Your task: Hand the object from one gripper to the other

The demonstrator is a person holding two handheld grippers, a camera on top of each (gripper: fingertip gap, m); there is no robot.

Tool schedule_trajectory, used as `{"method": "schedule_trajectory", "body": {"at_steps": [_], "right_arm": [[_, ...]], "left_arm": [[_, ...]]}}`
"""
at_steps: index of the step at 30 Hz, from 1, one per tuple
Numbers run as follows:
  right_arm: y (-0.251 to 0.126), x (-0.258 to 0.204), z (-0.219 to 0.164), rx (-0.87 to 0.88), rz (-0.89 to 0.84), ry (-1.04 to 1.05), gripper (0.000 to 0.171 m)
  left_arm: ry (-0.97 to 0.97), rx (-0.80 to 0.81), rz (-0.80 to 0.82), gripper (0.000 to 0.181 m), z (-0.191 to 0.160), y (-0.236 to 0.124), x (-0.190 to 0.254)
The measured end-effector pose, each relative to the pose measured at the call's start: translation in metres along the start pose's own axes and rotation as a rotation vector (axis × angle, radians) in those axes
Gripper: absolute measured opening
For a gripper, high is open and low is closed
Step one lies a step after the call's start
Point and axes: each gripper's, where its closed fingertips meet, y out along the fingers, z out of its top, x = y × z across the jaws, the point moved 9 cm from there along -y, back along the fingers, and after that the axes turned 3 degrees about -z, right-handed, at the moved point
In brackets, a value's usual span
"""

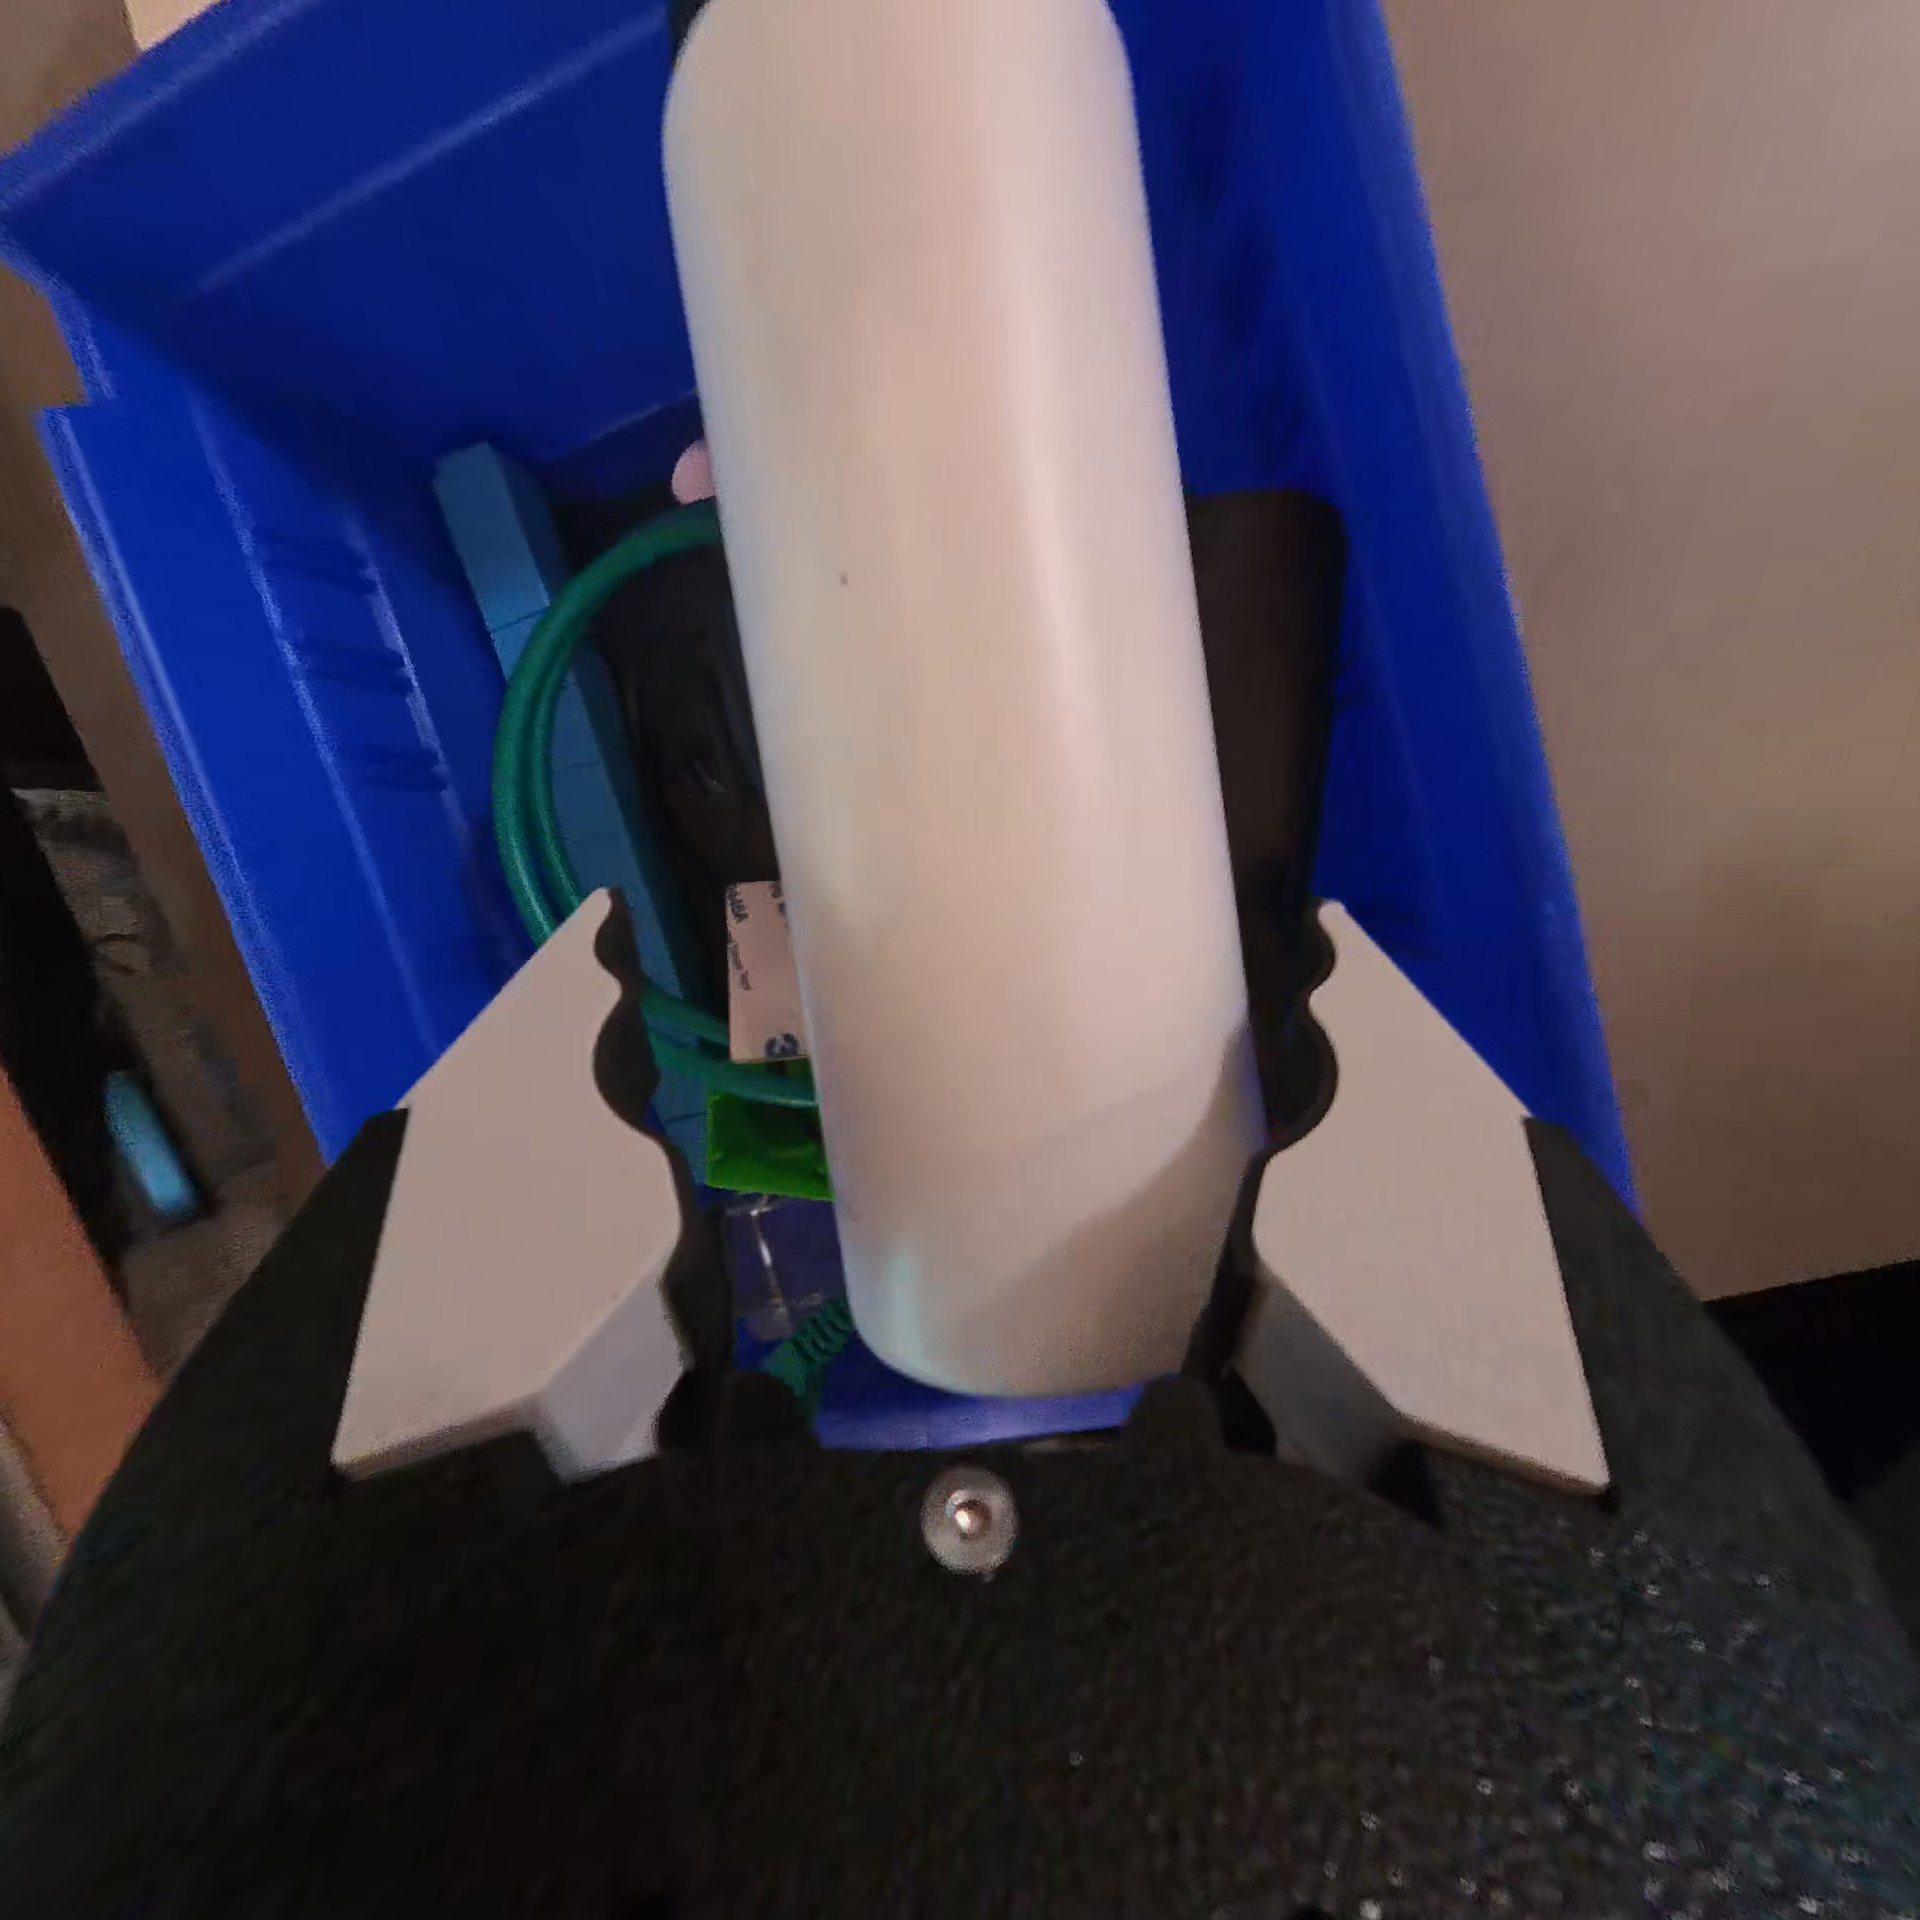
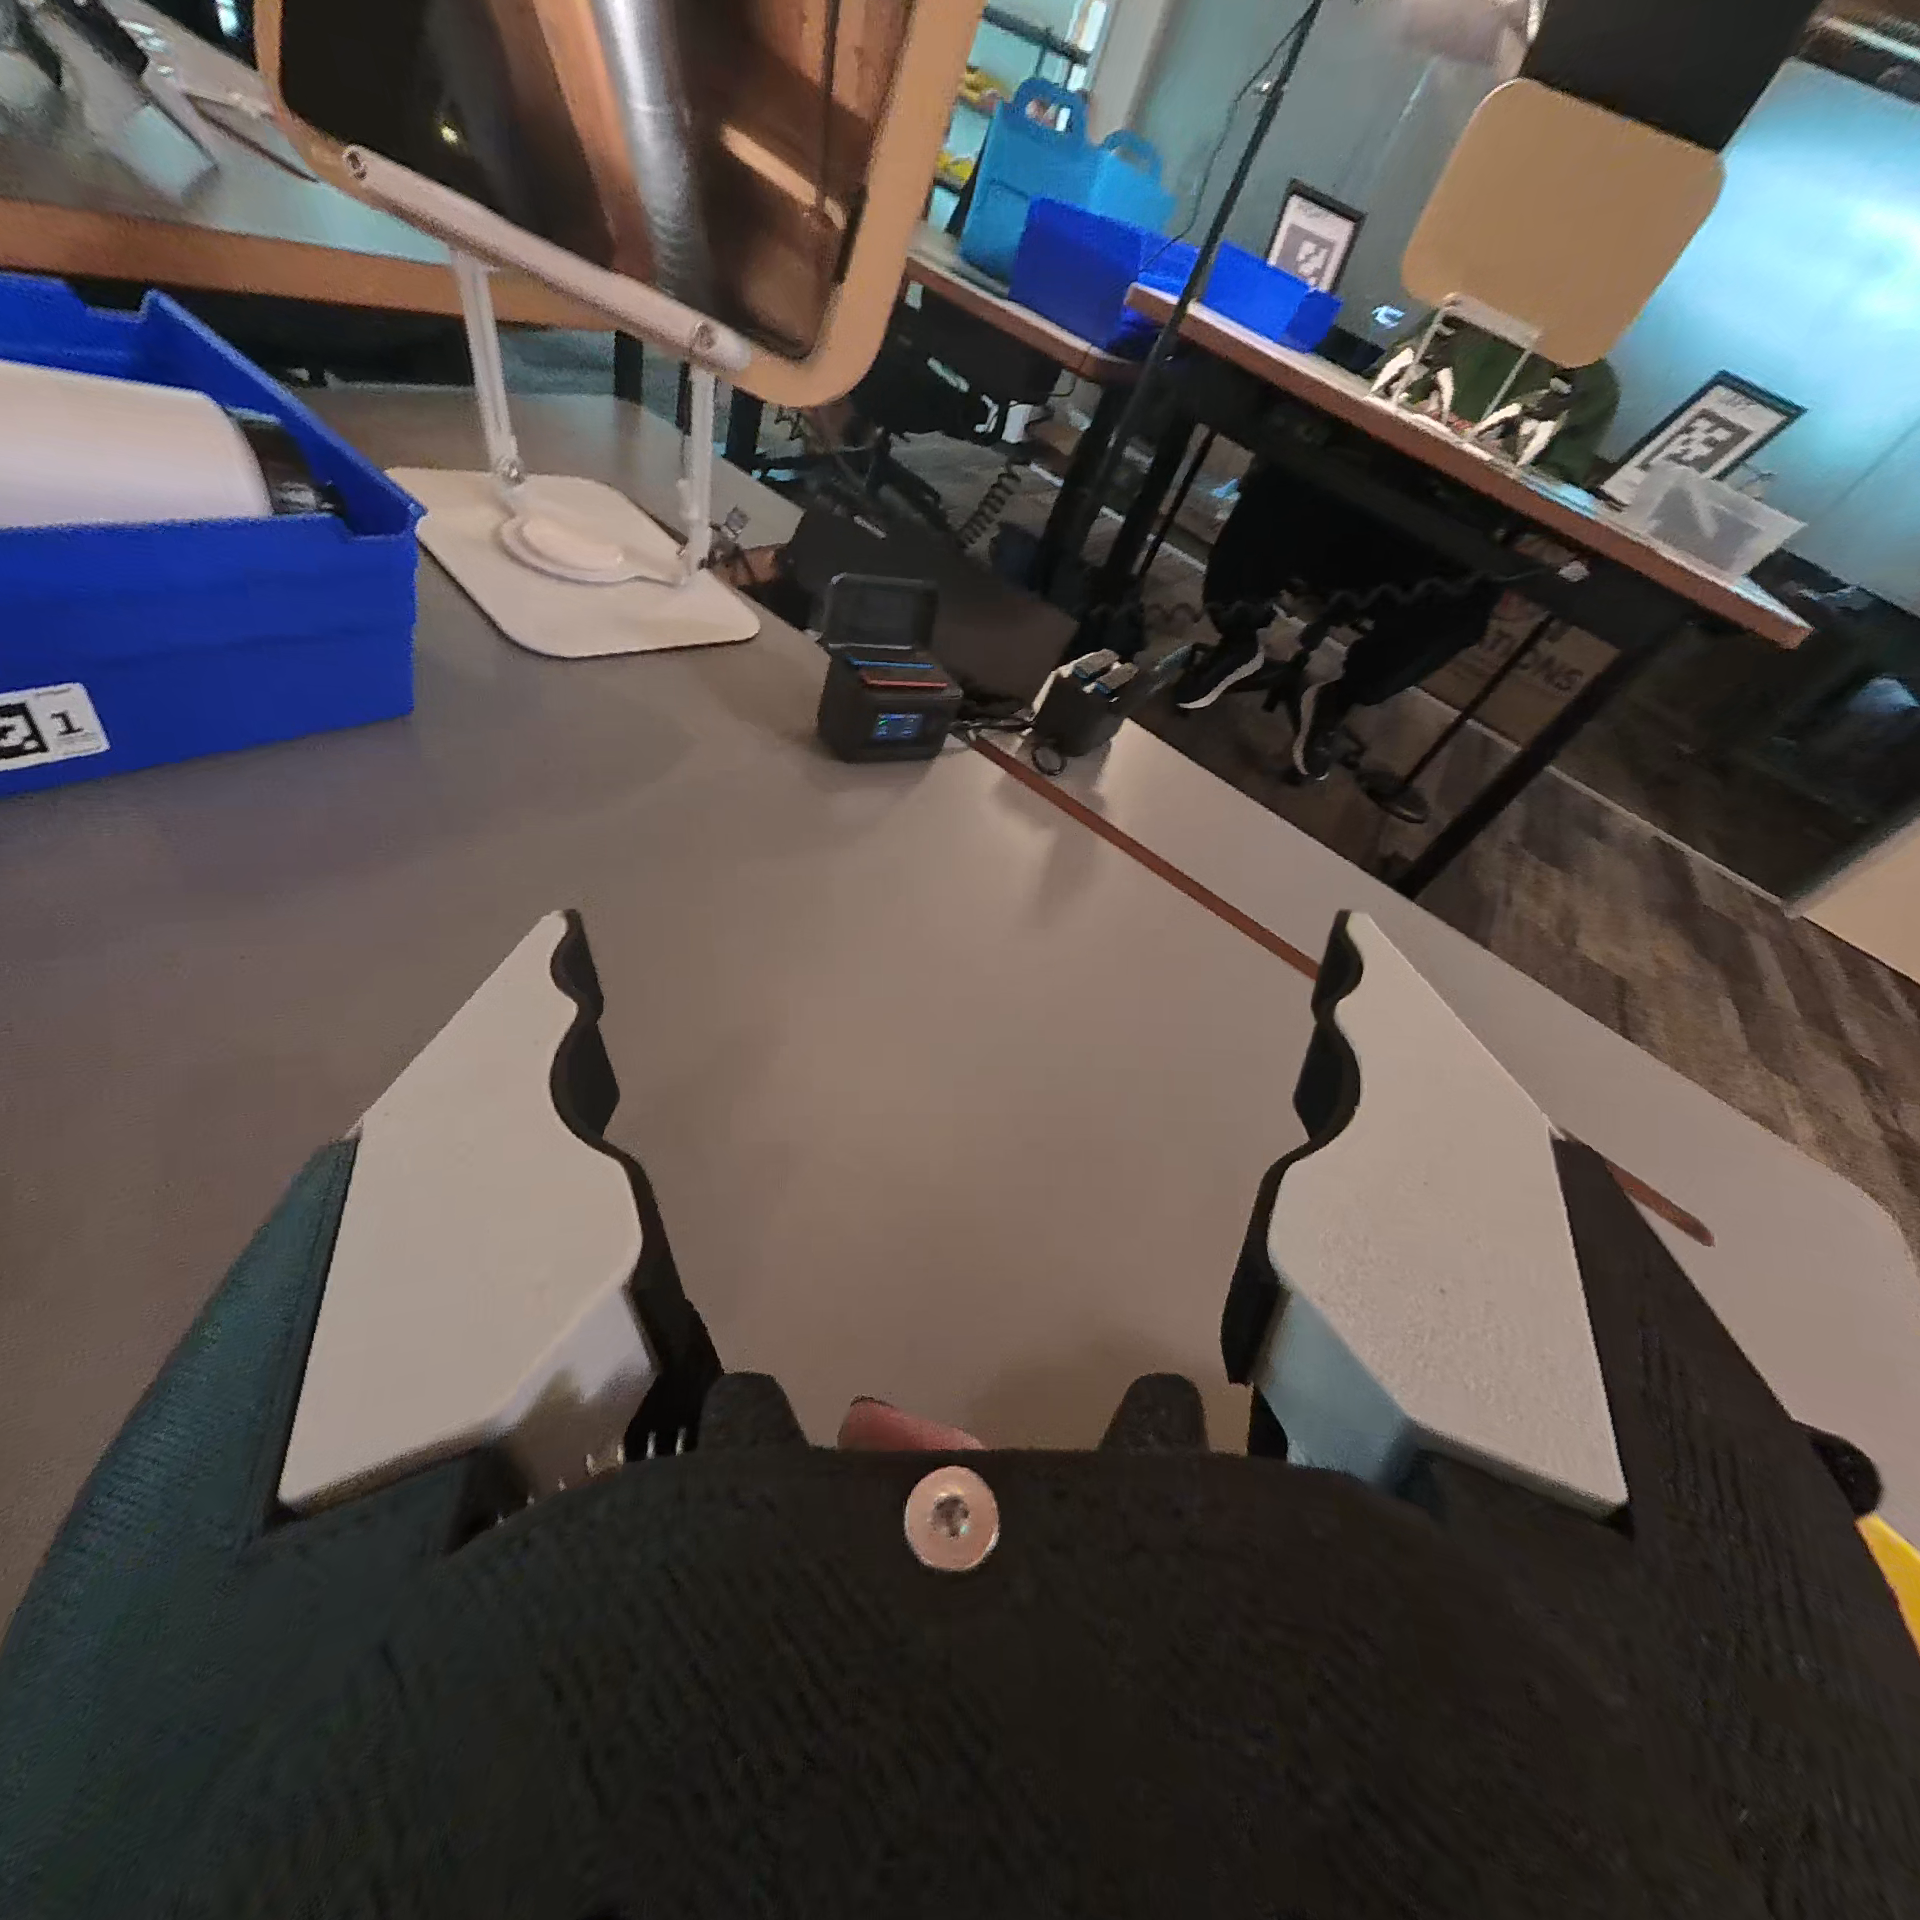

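A long white cylinder (image 1: pixel 956 623) lies in a blue bin (image 1: pixel 364 260), its near end between the fingers of my left gripper (image 1: pixel 961 914). The left jaws stand wide apart. The right finger (image 1: pixel 1392 1143) touches or nearly touches the cylinder, and a gap shows on the left side. In the right wrist view the same cylinder (image 2: pixel 114 447) shows inside the bin (image 2: pixel 208 613) at the far left. My right gripper (image 2: pixel 956 925) is open and empty above the grey table (image 2: pixel 831 987), well to the right of the bin.
The bin also holds a coiled green cable (image 1: pixel 530 790), a light blue block (image 1: pixel 509 561), a green piece (image 1: pixel 758 1143) and something black. On the table stand a white stand with a tilted panel (image 2: pixel 592 582) and two black charger boxes (image 2: pixel 883 696) near the far edge.
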Motion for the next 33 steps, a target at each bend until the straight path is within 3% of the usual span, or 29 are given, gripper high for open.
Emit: {"method": "schedule_trajectory", "body": {"at_steps": [8, 11, 13, 18, 25, 29, 33], "right_arm": [[0.008, -0.009, -0.008, -0.019, 0.033, -0.016, 0.130], [0.008, -0.007, -0.009, -0.019, 0.031, -0.017, 0.128], [0.008, -0.006, -0.009, -0.022, 0.030, -0.018, 0.127], [0.010, -0.004, -0.014, -0.036, 0.034, -0.016, 0.125], [0.015, -0.017, -0.014, 0.063, 0.115, 0.014, 0.116], [0.020, -0.046, 0.005, 0.226, 0.394, 0.217, 0.111], [0.023, -0.053, 0.051, 0.381, 0.705, 0.436, 0.112]], "left_arm": [[0.091, -0.038, -0.064, 0.119, 0.010, 0.010, 0.002], [0.076, -0.032, -0.161, 0.100, 0.010, 0.010, -0.001], [-0.006, 0.035, -0.186, 0.083, 0.009, 0.007, -0.009], [-0.075, 0.179, -0.261, 0.082, -0.002, 0.004, -0.021], [-0.077, 0.631, -0.184, 0.082, -0.010, -0.045, -0.022], [0.039, 0.967, -0.377, 0.082, 0.024, -0.088, 0.041], [0.201, 1.172, -0.602, 0.082, 0.079, -0.108, 0.113]]}}
